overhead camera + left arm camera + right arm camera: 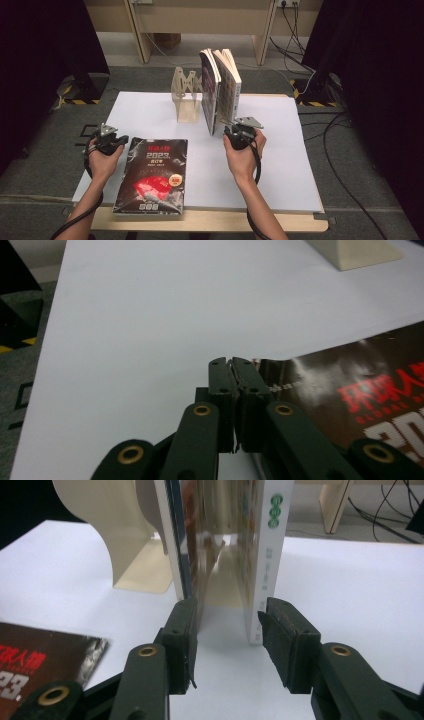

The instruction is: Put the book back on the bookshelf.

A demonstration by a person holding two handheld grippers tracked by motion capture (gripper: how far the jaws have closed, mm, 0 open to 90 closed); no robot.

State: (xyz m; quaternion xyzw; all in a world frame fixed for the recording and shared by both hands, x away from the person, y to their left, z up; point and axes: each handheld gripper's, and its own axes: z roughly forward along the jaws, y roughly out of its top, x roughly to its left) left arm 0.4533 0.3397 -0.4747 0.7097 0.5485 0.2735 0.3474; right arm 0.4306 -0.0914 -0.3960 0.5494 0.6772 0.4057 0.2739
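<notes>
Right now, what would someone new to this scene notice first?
Two upright books stand mid-table against a cream bookend, splayed apart at the top. The right hand-held gripper has its jaws open around their lower edges. At front left a dark magazine lies flat on the white tabletop, with the left hand-held gripper shut at its corner.

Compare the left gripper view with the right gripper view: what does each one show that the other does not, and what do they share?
The left gripper view alone shows the left gripper with its jaws shut, their tips at the corner of the dark magazine, and nothing visibly clamped.

The right gripper view alone shows the right gripper with open jaws either side of two upright books, the left book and the right book, which spread apart at the bottom.

Both show the white table sheet, the cream bookend and part of the magazine.
</notes>
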